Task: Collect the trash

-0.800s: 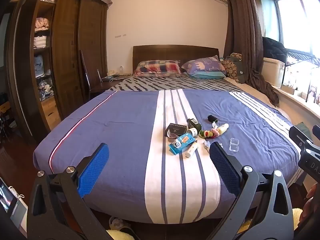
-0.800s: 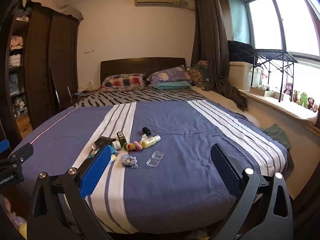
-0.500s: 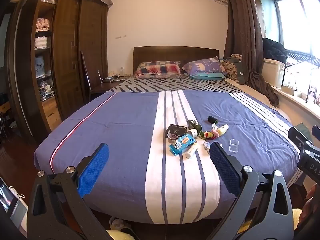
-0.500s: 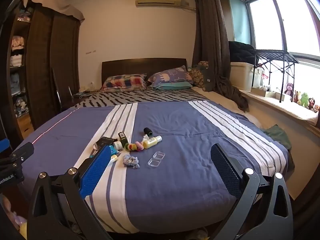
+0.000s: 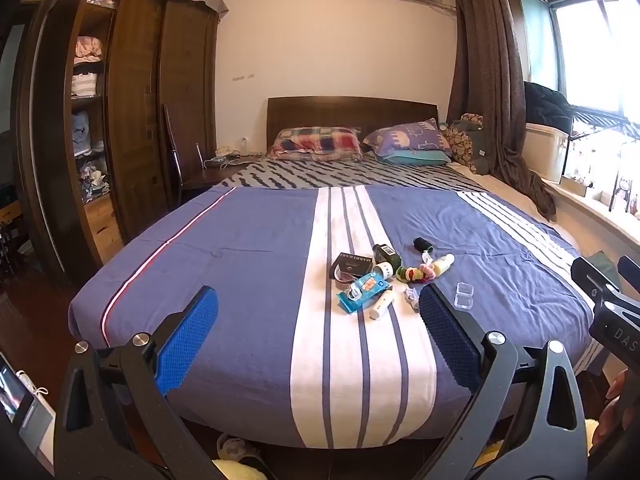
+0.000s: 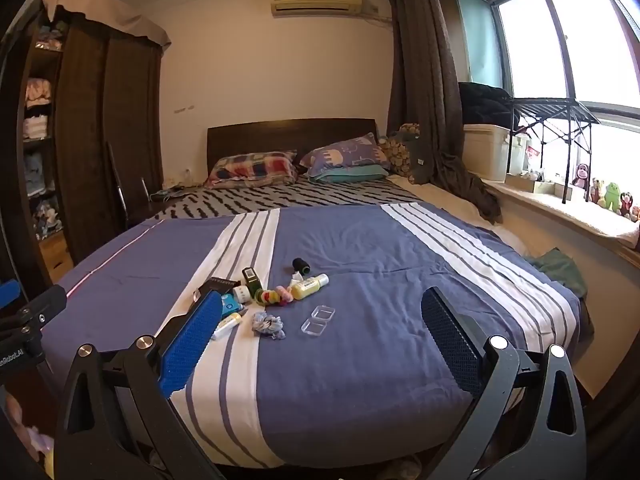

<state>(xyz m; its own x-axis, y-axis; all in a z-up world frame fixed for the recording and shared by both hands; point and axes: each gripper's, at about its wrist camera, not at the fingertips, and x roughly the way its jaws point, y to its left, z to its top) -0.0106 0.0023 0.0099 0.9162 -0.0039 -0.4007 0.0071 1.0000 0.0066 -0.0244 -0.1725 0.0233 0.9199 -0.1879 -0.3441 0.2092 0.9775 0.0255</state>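
Observation:
Small clutter lies on the blue striped bedspread (image 5: 248, 264): a blue wipes packet (image 5: 362, 292), a black box (image 5: 351, 266), a white tube (image 5: 381, 306), a yellow bottle (image 6: 309, 286), a dark green bottle (image 6: 253, 279), a black cap (image 6: 301, 266), coloured hair ties (image 6: 276, 295), a crumpled blue-grey wrapper (image 6: 268, 325) and a clear plastic case (image 6: 318, 320). My left gripper (image 5: 318, 334) stands open before the bed's foot, short of the pile. Just as wide open and empty, my right gripper (image 6: 322, 336) hovers over the bed's near edge, its left pad covering part of the packet.
A dark wardrobe (image 5: 132, 128) with open shelves stands left. Pillows (image 5: 320, 145) lie at the headboard. Curtain (image 6: 432, 92), white bin (image 6: 486, 152) and a windowsill with toys (image 6: 608, 196) line the right. Slippers (image 5: 236, 450) sit under the bed's foot.
Both views have tilted down a little, so the room sits slightly lower in frame; the items and the grippers' openings are unchanged.

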